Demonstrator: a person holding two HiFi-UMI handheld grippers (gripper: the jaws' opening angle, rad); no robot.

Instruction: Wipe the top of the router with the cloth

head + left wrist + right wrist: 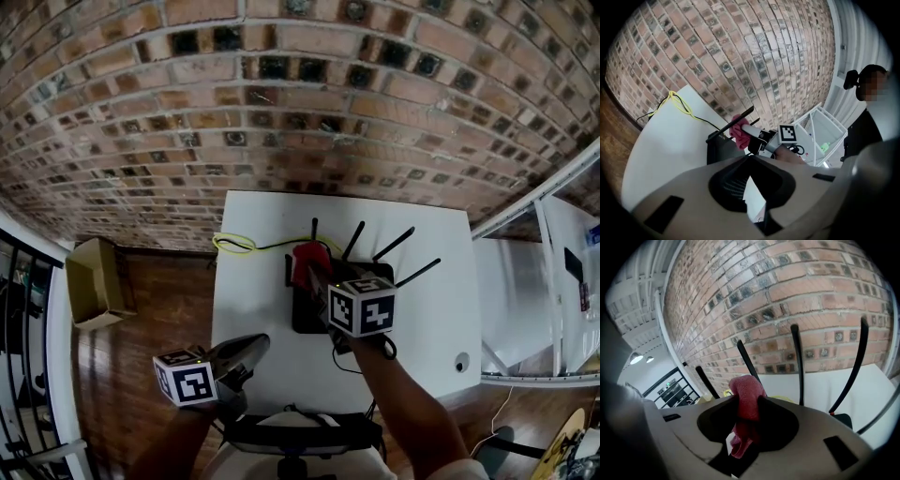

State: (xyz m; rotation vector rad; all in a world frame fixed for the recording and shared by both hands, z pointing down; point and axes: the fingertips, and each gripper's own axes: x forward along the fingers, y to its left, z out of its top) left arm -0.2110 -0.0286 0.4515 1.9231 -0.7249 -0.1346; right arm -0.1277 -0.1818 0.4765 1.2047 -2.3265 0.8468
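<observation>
- Two grippers show in the head view: the right gripper point(306, 270) at centre frame, the left gripper point(246, 352) at lower left.
- The right jaws are pinched narrowly on the red cloth point(746, 401), which bulges above them and hangs below.
- The cloth sits over the far end of the black router point(306, 314), beside its antennas point(392, 246); contact with the top cannot be told.
- The left jaws are closed together, empty, above the white table point(253, 281).
- A yellow cable point(234, 246) lies at the table's far left.
</observation>
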